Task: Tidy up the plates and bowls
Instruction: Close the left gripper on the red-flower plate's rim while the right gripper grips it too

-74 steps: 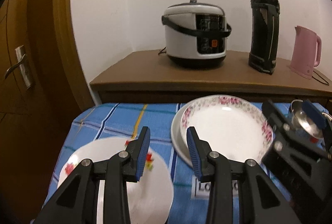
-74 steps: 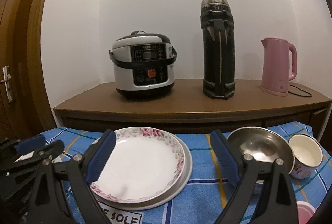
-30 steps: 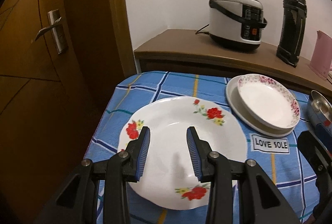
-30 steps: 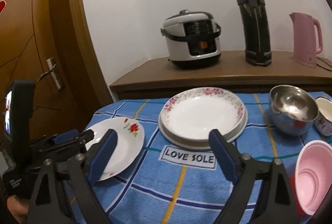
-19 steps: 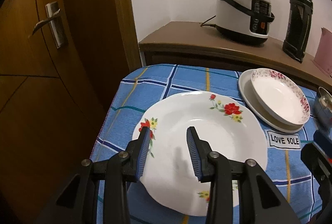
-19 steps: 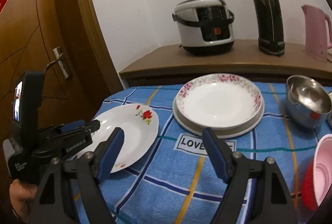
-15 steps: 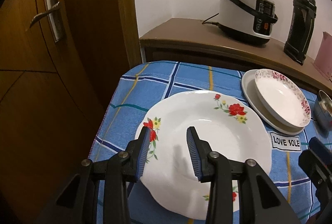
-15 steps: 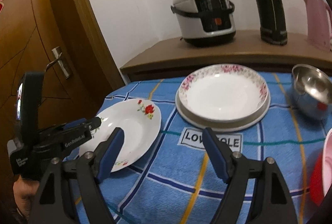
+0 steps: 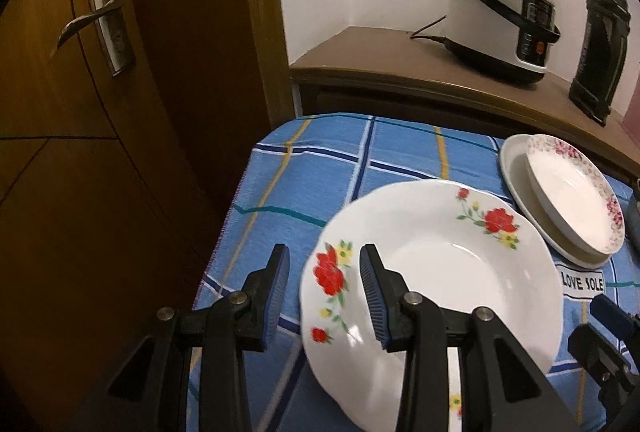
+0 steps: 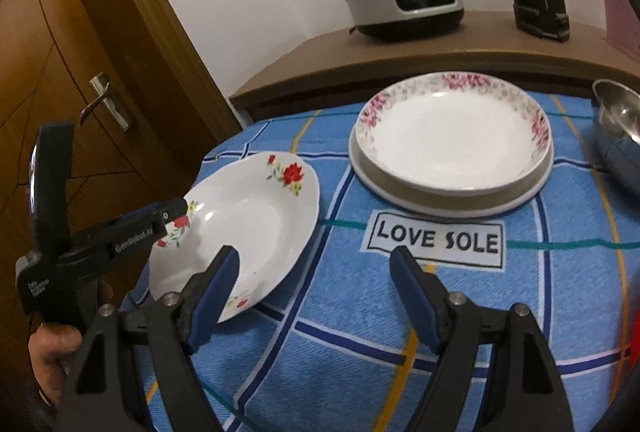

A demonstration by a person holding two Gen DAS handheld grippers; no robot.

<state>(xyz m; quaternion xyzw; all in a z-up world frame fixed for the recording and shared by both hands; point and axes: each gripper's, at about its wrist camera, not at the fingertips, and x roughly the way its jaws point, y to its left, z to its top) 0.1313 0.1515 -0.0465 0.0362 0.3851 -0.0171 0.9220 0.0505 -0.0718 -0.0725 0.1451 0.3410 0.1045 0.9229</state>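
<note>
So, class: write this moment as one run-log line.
left gripper: open, fingers straddling red-flower plate rim | right gripper: open, empty, above cloth | pink-rimmed plate: stacked on grey plate

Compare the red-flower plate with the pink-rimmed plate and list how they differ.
The red-flower plate carries a few separate red and yellow sprigs; the pink-rimmed plate has a continuous floral band around its rim. The red-flower plate lies directly on the blue cloth near the door-side edge, while the pink-rimmed plate sits stacked on a plain grey plate. The left hand-held gripper straddles the red-flower plate's rim, still open; nothing touches the pink-rimmed plate. Both are white and shallow.
</note>
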